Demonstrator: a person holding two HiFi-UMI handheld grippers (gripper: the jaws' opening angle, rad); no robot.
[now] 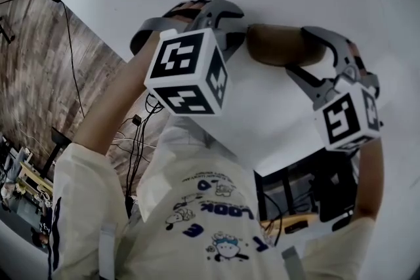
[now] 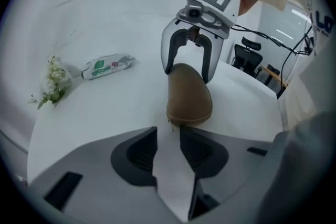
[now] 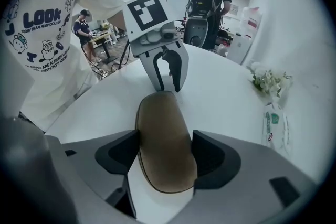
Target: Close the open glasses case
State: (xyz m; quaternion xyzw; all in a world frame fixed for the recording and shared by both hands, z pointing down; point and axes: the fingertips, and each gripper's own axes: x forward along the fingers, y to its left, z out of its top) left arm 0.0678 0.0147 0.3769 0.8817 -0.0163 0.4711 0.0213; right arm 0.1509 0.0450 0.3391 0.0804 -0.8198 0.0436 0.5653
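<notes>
Gripped the brown glasses case [image 3: 160,113], closed and lying flat on the white table [image 3: 226,92], between the fingers of the right gripper [image 3: 165,150], one pad pressed on each long side. Held the fingers of the left gripper [image 2: 168,134] a narrow gap apart with only table between, the case's zip end just beyond their tips
</notes>
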